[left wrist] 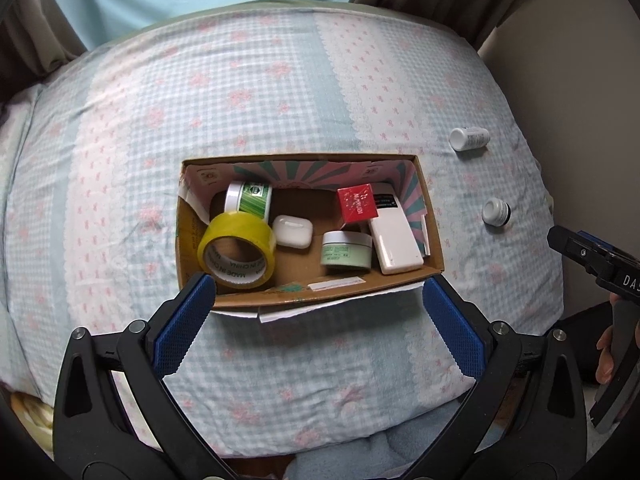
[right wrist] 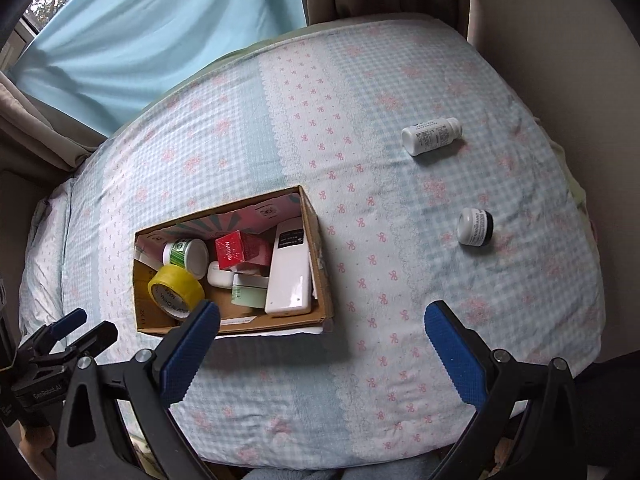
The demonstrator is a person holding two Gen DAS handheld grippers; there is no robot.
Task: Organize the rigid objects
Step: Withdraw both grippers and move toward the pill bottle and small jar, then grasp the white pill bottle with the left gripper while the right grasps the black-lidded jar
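Note:
An open cardboard box (left wrist: 434, 240) (right wrist: 320, 256) sits on the bed. It holds a yellow tape roll (left wrist: 238, 254) (right wrist: 176, 290), a green-and-white tape roll (left wrist: 250, 198), a white earbud case (left wrist: 292, 231), a red box (left wrist: 356, 205) (right wrist: 234, 255), a green jar (left wrist: 346, 255) and a white flat device (left wrist: 396, 246) (right wrist: 290, 276). A white bottle (left wrist: 469, 138) (right wrist: 431, 135) lies on its side right of the box. A small white-and-black jar (left wrist: 496, 211) (right wrist: 475, 227) lies nearer. My left gripper (left wrist: 318, 312) is open and empty above the box's near edge. My right gripper (right wrist: 322, 340) is open and empty, right of the box.
The bed (left wrist: 280, 92) has a blue checked sheet with pink bows. Curtains (right wrist: 132, 28) and a window are behind it. A wall (right wrist: 560, 40) runs along the right edge. The right gripper shows at the right of the left wrist view (left wrist: 592, 260).

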